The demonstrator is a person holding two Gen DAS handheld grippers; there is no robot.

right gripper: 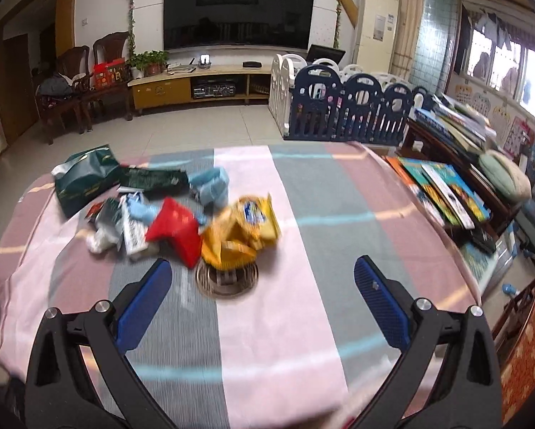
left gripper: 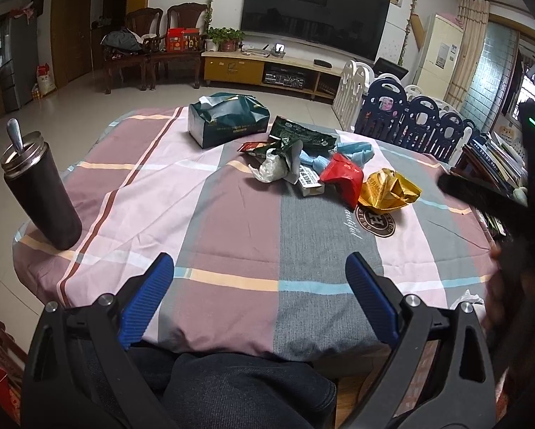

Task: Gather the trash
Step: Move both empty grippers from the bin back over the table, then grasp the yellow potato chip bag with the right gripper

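Only leftward a dark tumbler [left gripper: 40,193]; both grippers' fingers [left gripper: 147,300] [right gripper: 382,304] wide, empty.

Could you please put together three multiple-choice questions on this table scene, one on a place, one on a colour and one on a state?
1. Where does the dark tumbler stand?
A. Among the wrappers
B. Near the table's left edge, apart from the pile
C. On the floor

2. What colour is the wrapper touching the round logo on the tablecloth?
A. Yellow
B. Purple
C. White

3. How are the two grippers?
A. Both shut on trash
B. One holds a wrapper
C. Both open and empty

Answers: 1 B, it stands alone at the left edge; 2 A, the yellow wrapper overlaps the logo; 3 C, left gripper and right gripper show spread jaws with nothing between.
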